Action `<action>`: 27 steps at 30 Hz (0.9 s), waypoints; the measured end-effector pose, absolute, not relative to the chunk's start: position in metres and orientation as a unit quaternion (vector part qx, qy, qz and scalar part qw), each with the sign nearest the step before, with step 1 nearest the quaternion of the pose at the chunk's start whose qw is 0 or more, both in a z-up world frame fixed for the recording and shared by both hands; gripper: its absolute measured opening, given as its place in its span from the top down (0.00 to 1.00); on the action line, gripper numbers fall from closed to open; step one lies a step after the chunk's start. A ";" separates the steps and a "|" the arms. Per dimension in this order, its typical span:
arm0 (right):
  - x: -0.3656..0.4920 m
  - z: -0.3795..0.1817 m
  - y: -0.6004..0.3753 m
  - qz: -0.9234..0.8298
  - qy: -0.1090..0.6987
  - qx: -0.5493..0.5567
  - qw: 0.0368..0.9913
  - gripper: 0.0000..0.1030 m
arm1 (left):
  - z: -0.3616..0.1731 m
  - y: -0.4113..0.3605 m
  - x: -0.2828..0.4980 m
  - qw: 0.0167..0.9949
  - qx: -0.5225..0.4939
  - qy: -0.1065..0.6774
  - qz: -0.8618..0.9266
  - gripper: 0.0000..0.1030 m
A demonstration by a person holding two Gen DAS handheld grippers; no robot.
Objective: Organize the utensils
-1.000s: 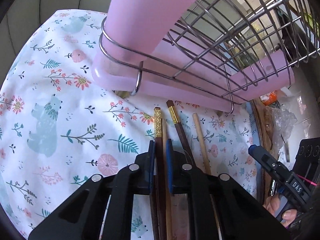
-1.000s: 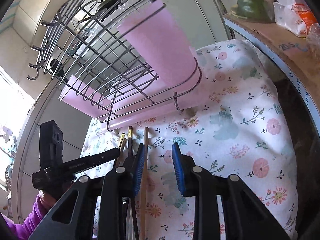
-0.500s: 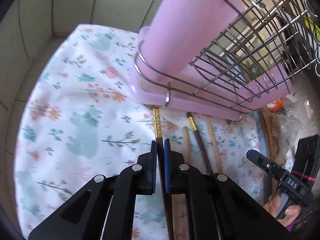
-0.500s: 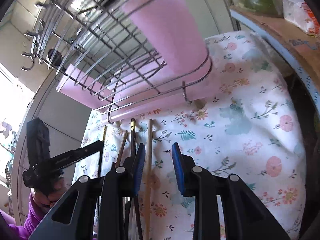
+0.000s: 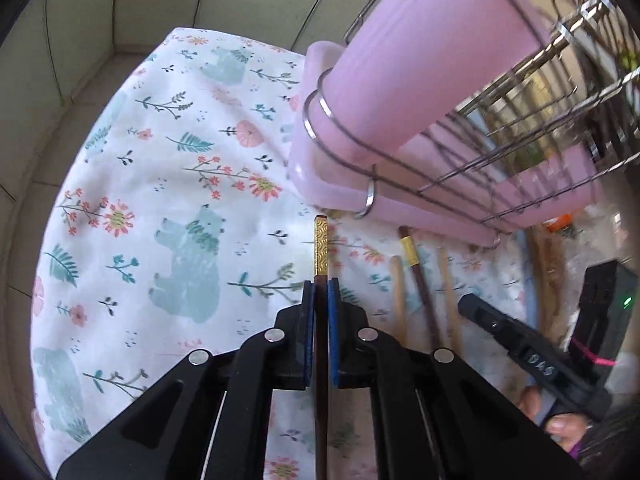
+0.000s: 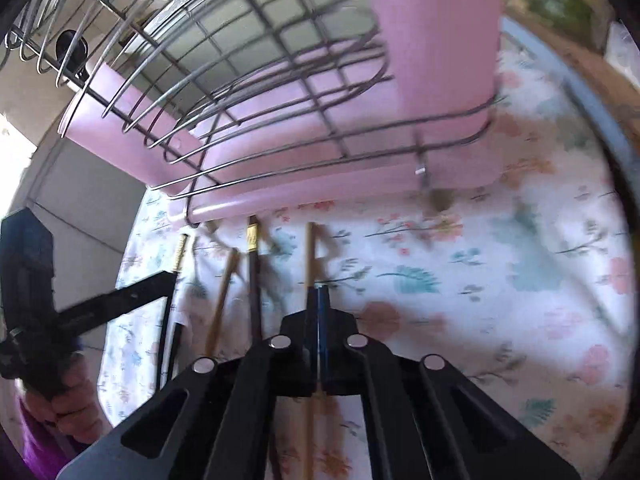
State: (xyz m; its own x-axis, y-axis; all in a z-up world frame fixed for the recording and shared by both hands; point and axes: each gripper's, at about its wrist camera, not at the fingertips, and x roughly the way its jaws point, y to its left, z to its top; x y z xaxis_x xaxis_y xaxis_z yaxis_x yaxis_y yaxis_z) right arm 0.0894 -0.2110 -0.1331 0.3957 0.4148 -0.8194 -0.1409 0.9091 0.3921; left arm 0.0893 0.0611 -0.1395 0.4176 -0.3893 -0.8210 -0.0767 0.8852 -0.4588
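Note:
My left gripper (image 5: 319, 286) is shut on a dark chopstick with a gold patterned end (image 5: 321, 246), held above the floral cloth (image 5: 160, 208). My right gripper (image 6: 317, 294) is shut on a light wooden chopstick (image 6: 309, 256). A dark gold-banded chopstick (image 5: 416, 272) and two wooden chopsticks (image 5: 397, 292) lie on the cloth right of my left gripper. A pink utensil cup (image 5: 424, 64) sits in the wire dish rack (image 5: 500, 152) just beyond both grippers. The left gripper shows in the right wrist view (image 6: 132, 292) with its chopstick (image 6: 179, 256).
The rack stands on a pink drip tray (image 5: 344, 200). Tiled wall (image 5: 120, 8) lies behind the cloth. A wooden shelf with a green object (image 6: 564, 4) is at the right. The right gripper body (image 5: 528, 360) shows in the left wrist view.
My left gripper has lifted its gold-ended chopstick away from the others and to the left. My right gripper has closed on the light wooden chopstick and moved toward the rack.

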 end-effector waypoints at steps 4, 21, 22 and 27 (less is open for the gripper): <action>0.081 -0.120 -0.232 0.149 0.507 0.151 0.835 1.00 | -0.136 0.066 0.090 0.813 -0.226 0.529 -0.093 0.95; 0.085 -0.147 -0.184 0.141 0.544 0.082 0.823 0.92 | -0.144 0.067 0.082 0.813 -0.186 0.546 -0.076 0.95; 0.082 -0.146 -0.186 0.135 0.543 0.084 0.825 0.94 | -0.147 0.066 0.082 0.811 -0.185 0.550 -0.074 0.95; 0.066 -0.133 -0.210 0.117 0.529 0.102 0.834 0.94 | -0.152 0.067 0.085 0.808 -0.188 0.554 -0.074 0.92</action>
